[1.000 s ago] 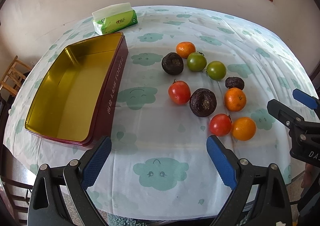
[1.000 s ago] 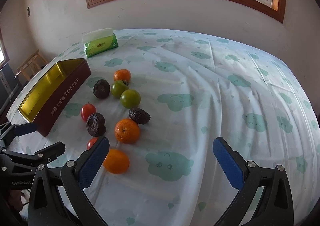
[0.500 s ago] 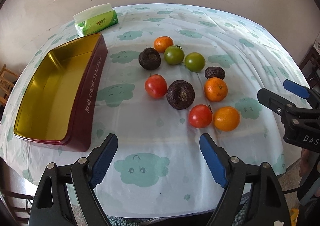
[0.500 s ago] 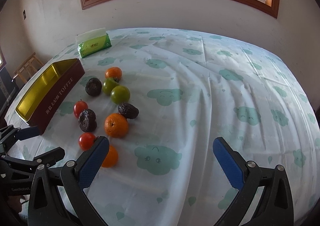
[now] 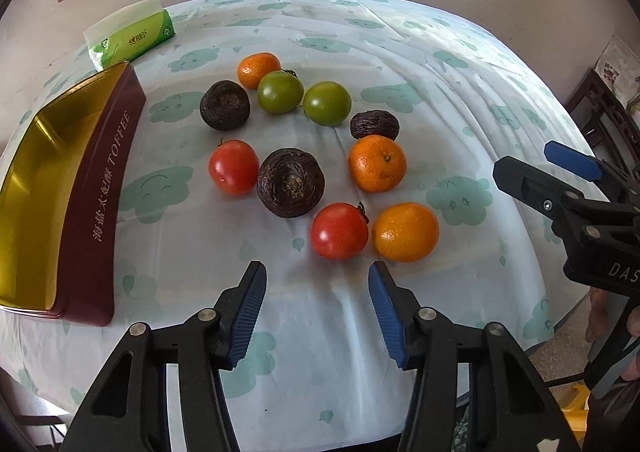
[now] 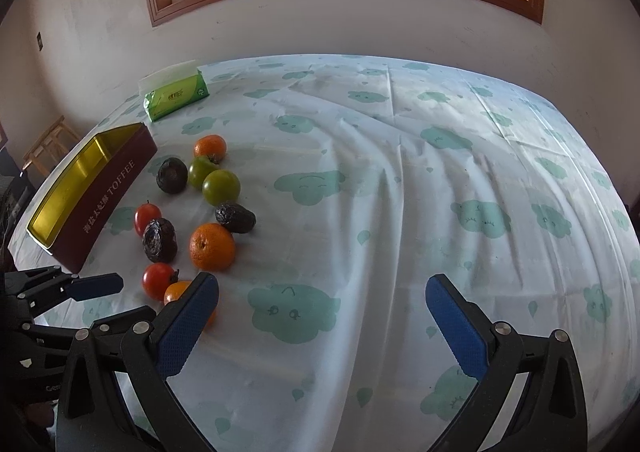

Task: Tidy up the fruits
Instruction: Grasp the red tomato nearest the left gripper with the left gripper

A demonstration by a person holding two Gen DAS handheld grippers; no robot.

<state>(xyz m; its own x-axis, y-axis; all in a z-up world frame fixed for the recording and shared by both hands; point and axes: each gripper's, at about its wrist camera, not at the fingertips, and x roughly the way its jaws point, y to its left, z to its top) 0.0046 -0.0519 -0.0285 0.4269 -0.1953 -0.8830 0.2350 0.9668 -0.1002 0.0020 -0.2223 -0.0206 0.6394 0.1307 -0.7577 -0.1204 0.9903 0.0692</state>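
Several fruits lie loose on the cloud-print tablecloth: two red tomatoes (image 5: 339, 230) (image 5: 233, 166), three oranges (image 5: 405, 231), two green tomatoes (image 5: 327, 103), and three dark wrinkled fruits (image 5: 290, 182). A maroon toffee tin (image 5: 48, 187) with a gold inside stands empty at the left. My left gripper (image 5: 318, 284) is open and empty, just short of the nearest red tomato. My right gripper (image 6: 322, 292) is open and empty over bare cloth, right of the fruits; it also shows in the left wrist view (image 5: 548, 171).
A green tissue pack (image 5: 130, 37) lies at the far left of the table, behind the tin. The table's near edge runs just below my left gripper. A wall with a window rises behind the table. A wooden chair (image 6: 48, 139) stands at the left.
My left gripper has moved forward and right toward the fruits, and its jaws have narrowed somewhat. The right gripper has shifted slightly; fruits have not moved.
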